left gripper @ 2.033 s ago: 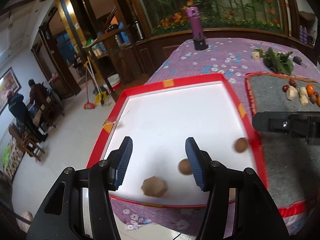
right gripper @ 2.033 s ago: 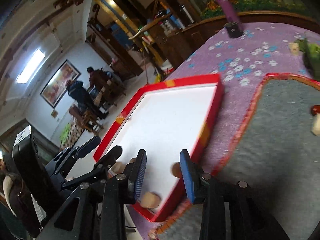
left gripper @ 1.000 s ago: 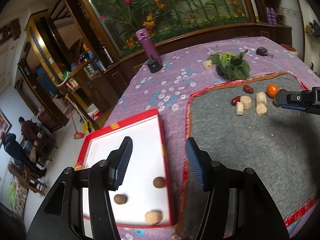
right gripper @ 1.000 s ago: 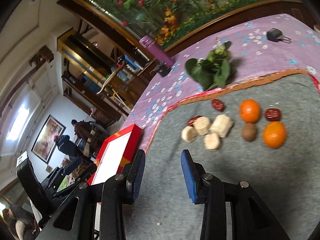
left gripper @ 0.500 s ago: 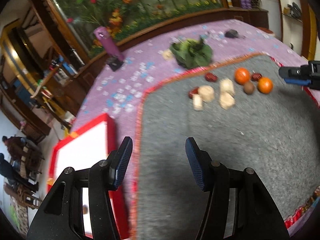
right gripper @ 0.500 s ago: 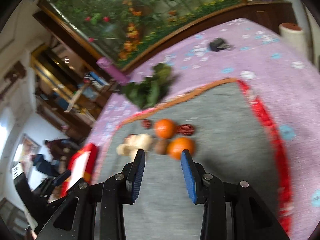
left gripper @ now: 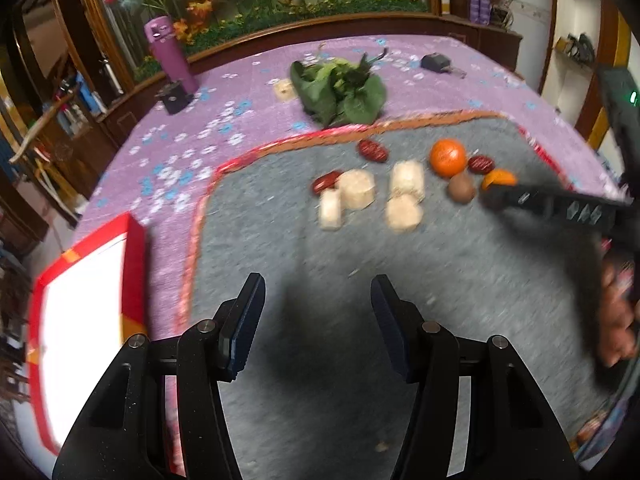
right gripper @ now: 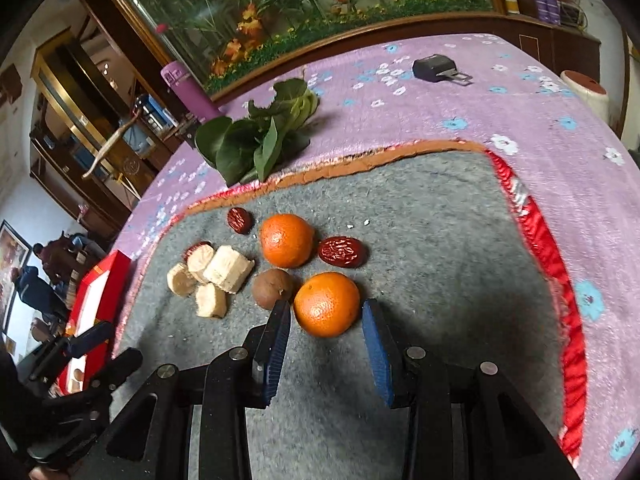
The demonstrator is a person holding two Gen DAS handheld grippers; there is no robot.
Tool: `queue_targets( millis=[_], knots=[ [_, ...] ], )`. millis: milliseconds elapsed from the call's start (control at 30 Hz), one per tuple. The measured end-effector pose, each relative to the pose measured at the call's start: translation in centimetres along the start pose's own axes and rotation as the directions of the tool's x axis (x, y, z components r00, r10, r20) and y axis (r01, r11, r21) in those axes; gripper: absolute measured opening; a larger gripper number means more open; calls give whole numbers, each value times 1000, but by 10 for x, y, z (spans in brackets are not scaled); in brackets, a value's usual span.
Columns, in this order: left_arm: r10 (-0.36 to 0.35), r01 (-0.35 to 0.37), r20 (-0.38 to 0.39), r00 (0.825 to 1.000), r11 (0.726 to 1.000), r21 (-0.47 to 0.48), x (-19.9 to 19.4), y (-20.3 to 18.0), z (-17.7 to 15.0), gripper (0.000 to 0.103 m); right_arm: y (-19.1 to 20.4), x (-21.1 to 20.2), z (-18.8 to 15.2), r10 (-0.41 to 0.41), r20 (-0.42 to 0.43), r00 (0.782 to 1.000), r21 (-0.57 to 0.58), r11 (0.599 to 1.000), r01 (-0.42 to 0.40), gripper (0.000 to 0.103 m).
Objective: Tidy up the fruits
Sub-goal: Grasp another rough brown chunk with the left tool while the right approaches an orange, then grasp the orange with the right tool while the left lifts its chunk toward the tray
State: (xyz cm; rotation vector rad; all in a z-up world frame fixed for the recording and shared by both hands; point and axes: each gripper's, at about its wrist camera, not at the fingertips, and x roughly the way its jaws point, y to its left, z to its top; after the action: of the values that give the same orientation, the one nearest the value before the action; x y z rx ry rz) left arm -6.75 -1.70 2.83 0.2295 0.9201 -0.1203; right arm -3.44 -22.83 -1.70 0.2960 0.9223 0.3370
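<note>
Right claw (right gripper: 325, 316) now astride round dimpled orange (right gripper: 327, 310), fuzzy grey mat (right gripper: 440, 280)

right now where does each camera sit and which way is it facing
Left wrist: on the left tool, angled down over the grey mat towards the fruit; its own open fingers show, plus the right tool reaching in and a hand.
Right wrist: on the right tool, close over the near orange, fingers either side, not touching; the left tool shows.
Shared: far orange, leafy greens, red tray.
</note>
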Motion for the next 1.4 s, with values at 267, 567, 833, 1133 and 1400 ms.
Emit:
queue_targets(
  millis=[267, 567, 833, 1133, 1400],
  knots=[
    [-82, 82, -54, 995, 997, 0, 33, -28, 25, 55, -2, 0, 1, 15, 21, 1000, 12, 1000, -15, 35],
    [-114, 111, -88, 990, 993, -32, 60, -38, 41, 55, -5, 0, 2, 27, 20, 999, 30, 999, -27, 35],
    [-166, 165, -37, 985, 986, -34, 63, -39, 41, 27, 1, 1, 1, 6, 31, 999, -11, 1000, -6, 34],
    [-203, 202, -2, 979, 976, -75, 51, -24, 31, 25, -1, -1, 1, 18, 46, 999, -2, 1000, -18, 33],
    [-100, 109, 102, 990, 990, -85, 4, 5, 7, 25, -4, -15, 2, 12, 124, 992, 9, 1000, -13, 33]
  ],
)
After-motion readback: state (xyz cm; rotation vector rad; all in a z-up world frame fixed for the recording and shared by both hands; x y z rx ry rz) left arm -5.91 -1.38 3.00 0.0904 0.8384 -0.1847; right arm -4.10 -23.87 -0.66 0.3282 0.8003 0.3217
